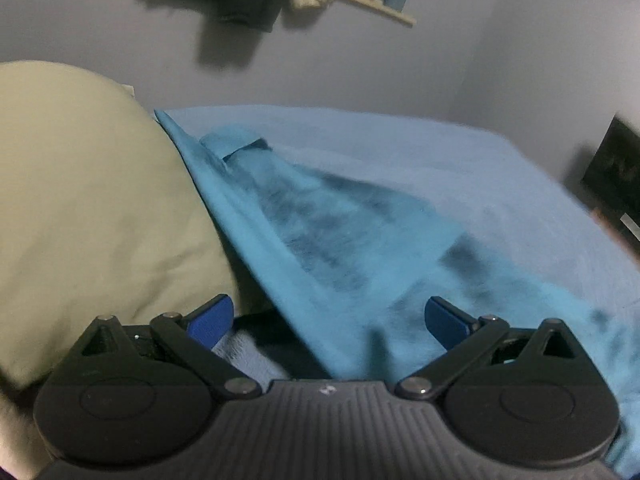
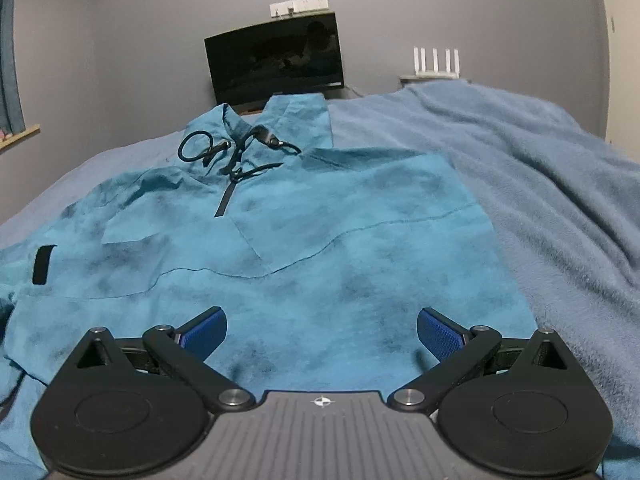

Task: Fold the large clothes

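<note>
From the left wrist, the left gripper (image 1: 326, 320) hangs with its blue pads spread wide and nothing between them, above a sleeve of the teal jacket (image 1: 304, 216) that runs up beside a beige pillow (image 1: 80, 200). The picture is smeared, so the sleeve's far end is hard to read. It likely risks sliding off against the pillow if caught by one layer only. Behind, a grey wall (image 1: 360, 60) carries a wooden shelf (image 1: 380, 6) with dark and pale clothes.

From the right wrist, the right gripper (image 2: 322, 334) is released, fingers fully apart, over the jacket's lower front (image 2: 320, 280); the garment lies spread flat on a bed under a blue blanket (image 2: 560, 200). A loose drawcord (image 2: 208, 148) at the collar could snag in a fold. A dark monitor (image 2: 276, 64) and a white router (image 2: 436, 64) stand beyond.
</note>
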Available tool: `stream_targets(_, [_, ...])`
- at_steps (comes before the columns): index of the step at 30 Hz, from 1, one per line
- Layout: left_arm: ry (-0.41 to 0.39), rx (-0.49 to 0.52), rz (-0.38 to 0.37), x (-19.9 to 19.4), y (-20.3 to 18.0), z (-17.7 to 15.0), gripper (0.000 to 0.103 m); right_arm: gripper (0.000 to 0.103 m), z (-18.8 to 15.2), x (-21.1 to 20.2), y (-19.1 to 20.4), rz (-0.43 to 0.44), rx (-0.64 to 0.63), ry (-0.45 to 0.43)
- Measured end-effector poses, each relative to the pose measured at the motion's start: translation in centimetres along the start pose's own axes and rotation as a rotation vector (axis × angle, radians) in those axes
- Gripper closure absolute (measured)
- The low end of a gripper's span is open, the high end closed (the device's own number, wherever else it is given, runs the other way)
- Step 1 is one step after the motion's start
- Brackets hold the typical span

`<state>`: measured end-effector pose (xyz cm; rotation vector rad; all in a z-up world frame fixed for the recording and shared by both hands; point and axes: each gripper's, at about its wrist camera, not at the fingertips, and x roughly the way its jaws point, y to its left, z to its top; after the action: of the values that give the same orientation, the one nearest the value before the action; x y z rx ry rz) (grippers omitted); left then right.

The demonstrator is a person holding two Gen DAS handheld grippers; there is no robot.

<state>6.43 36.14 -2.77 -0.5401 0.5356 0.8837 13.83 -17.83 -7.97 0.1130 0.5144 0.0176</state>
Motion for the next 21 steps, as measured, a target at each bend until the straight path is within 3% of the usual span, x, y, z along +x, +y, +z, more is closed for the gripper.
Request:
stream_targets(4, [0.017,0.036,0.026,2.7,-0.2,-0.6,0.000,0.000,-0.1,-0.7,0.9,0.000,-0.056,-0.044])
stream_targets(6, [0.068,-0.015,0.043,3.8,0.6,-0.6,0.000,0.000,0.1,-1.1,1.0,0.028,-0.062,-0.068])
stream_targets(9, [0.146,-0.127,0.008,5.3,2.1,-0.7,0.000,0.000,0.2,-1.2,1.5,0.030,-0.083,-0.070])
stream_targets(14, [0.168,-0.264,-0.040,6.2,4.1,-0.8,0.000,0.000,0.4,-1.0,1.9,0.024,-0.093,-0.055])
stream_targets(21, [0.139,-0.238,-0.060,5.8,4.7,-1.1,0.000,0.000,0.1,-0.9,3.5,-0.020,-0.186,-0.060])
